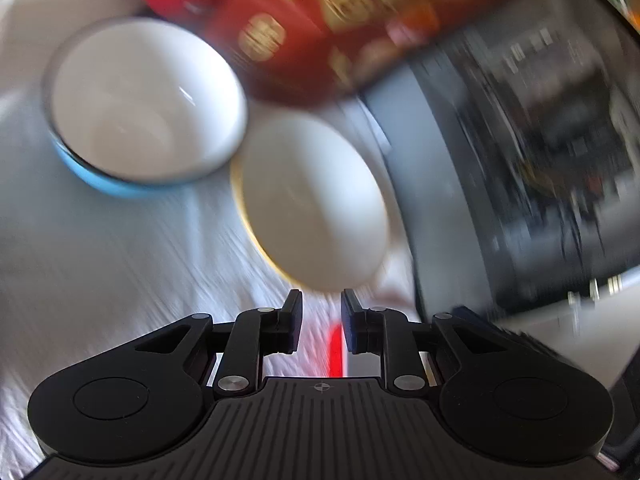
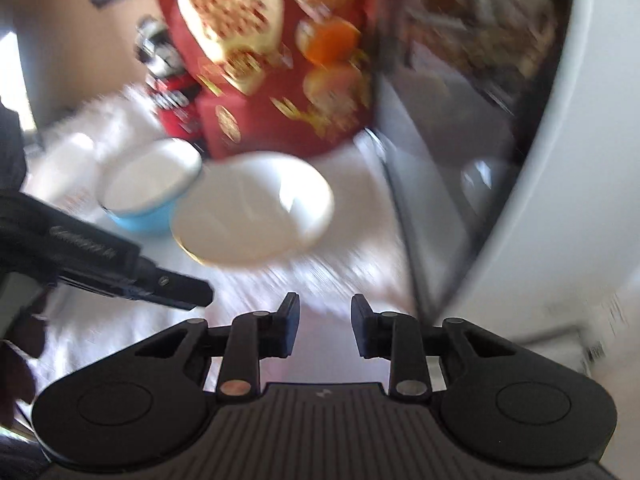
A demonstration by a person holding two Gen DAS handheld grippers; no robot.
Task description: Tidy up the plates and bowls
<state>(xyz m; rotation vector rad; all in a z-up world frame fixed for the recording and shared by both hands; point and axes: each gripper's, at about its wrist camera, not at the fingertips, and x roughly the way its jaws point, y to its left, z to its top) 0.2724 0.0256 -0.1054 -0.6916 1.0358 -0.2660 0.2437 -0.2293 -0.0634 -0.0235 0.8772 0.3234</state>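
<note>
- While both views were motion-blurred, white cloth (image 1: 100, 264) covered the table.
- Red box (image 2: 276, 60) stood far.
- Blue bowl (image 1: 146, 100) sat left, touching yellow-rimmed bowl (image 1: 312, 204).
- Left gripper (image 1: 321, 322) and right gripper (image 2: 325, 326): narrow gap, empty.

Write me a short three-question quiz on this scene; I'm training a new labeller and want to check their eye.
1. True or false: the blue bowl holds food.
2. Which stands behind both bowls? A) a red box B) a kettle C) a green jug
3. What is between the fingers of the left hand-held gripper?

Key
1. False; its white inside looks empty.
2. A, the red box.
3. Nothing; the yellow-rimmed bowl lies just ahead of the fingertips.
</note>
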